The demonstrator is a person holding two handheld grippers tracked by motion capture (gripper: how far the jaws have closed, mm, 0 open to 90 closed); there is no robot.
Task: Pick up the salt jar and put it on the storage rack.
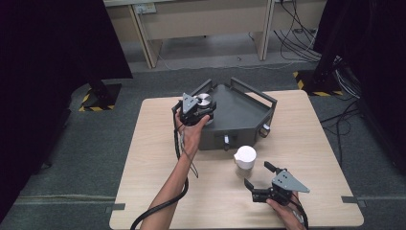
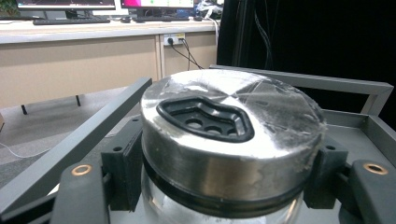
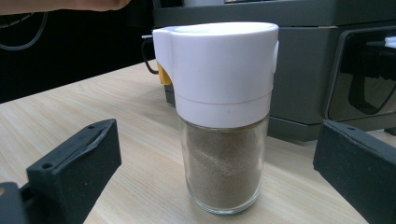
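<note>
Two tools seen from high up: left tool [image 1: 203,111] closed round a metal-lidded jar [image 1: 204,100] in the grey tray [image 1: 249,120]; right tool [image 1: 258,177] open near a white-capped jar [image 1: 245,157] on the surface [image 1: 153,143]. Left gripper view: tray rails close around the jar [image 2: 231,144]. Right gripper view: white-capped jar [image 3: 219,116] between wide jaws, untouched, tray just behind.

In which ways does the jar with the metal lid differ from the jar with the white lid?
The metal-lidded jar has a low, flat steel cap; the white-lidded jar has a tall plastic cap. The metal-lidded jar is clamped by the left gripper over the grey tray; the white-lidded jar stands free on the table, between the open right gripper jaws. Both have clear glass bodies.
</note>
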